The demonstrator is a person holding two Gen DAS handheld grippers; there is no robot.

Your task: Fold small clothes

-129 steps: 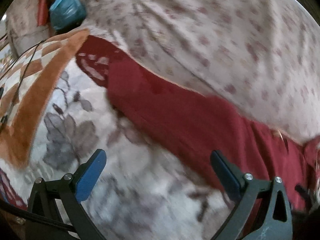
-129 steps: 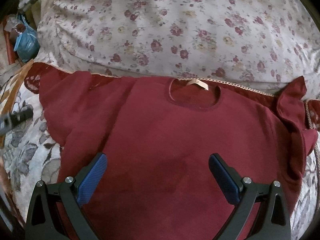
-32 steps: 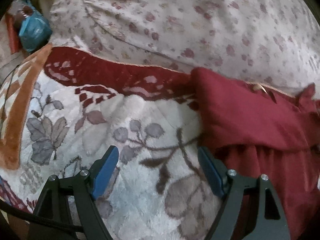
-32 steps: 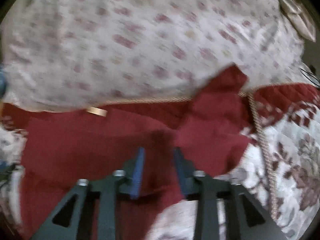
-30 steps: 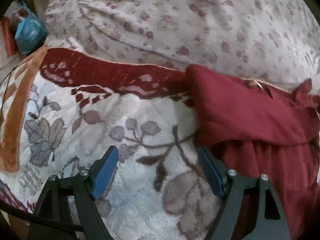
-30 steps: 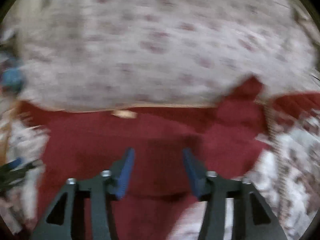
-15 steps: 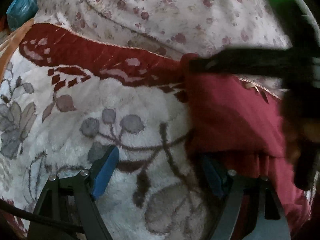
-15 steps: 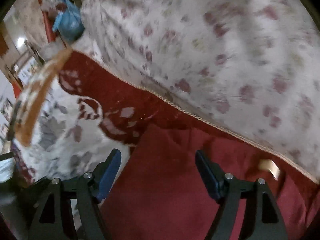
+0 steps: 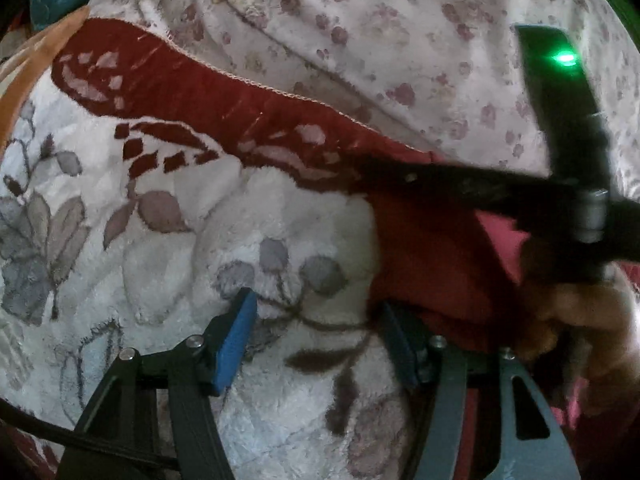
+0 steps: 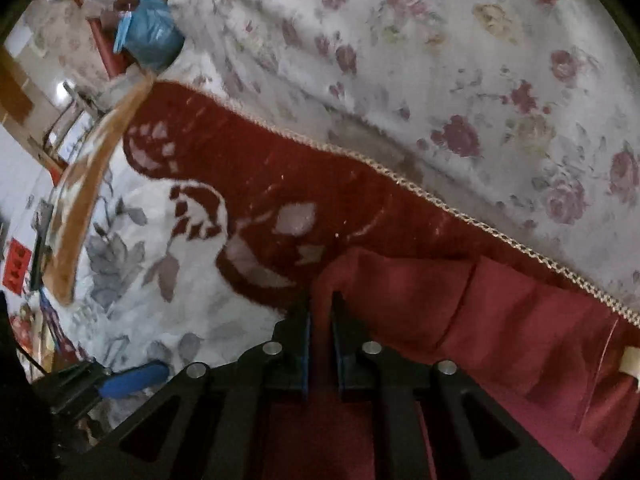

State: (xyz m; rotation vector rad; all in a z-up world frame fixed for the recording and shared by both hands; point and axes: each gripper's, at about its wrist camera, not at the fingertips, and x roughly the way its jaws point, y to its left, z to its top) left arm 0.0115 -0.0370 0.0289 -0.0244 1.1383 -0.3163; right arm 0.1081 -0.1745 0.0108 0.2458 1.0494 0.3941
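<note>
**Red top pinched at its folded corner**

Crimson fabric of the small top (image 10: 460, 320) lies on a fleecy leaf-patterned blanket (image 9: 168, 240), beside a floral quilt (image 10: 460, 60). The right gripper (image 10: 320, 320) has just closed, clamping the garment's folded corner. The left gripper (image 9: 316, 336), jaws apart and narrowing, straddles the top's edge; the right tool's dark body crosses its view. A blue bag (image 10: 148, 36) sits beyond.

1. Plush blanket (image 9: 168, 240), white with grey leaves and a dark red border: beneath and left of the grippers.
2. Rose-print sheet (image 10: 440, 80): beyond the grippers.
3. Blue plastic bag (image 10: 148, 36): far upper left.
</note>
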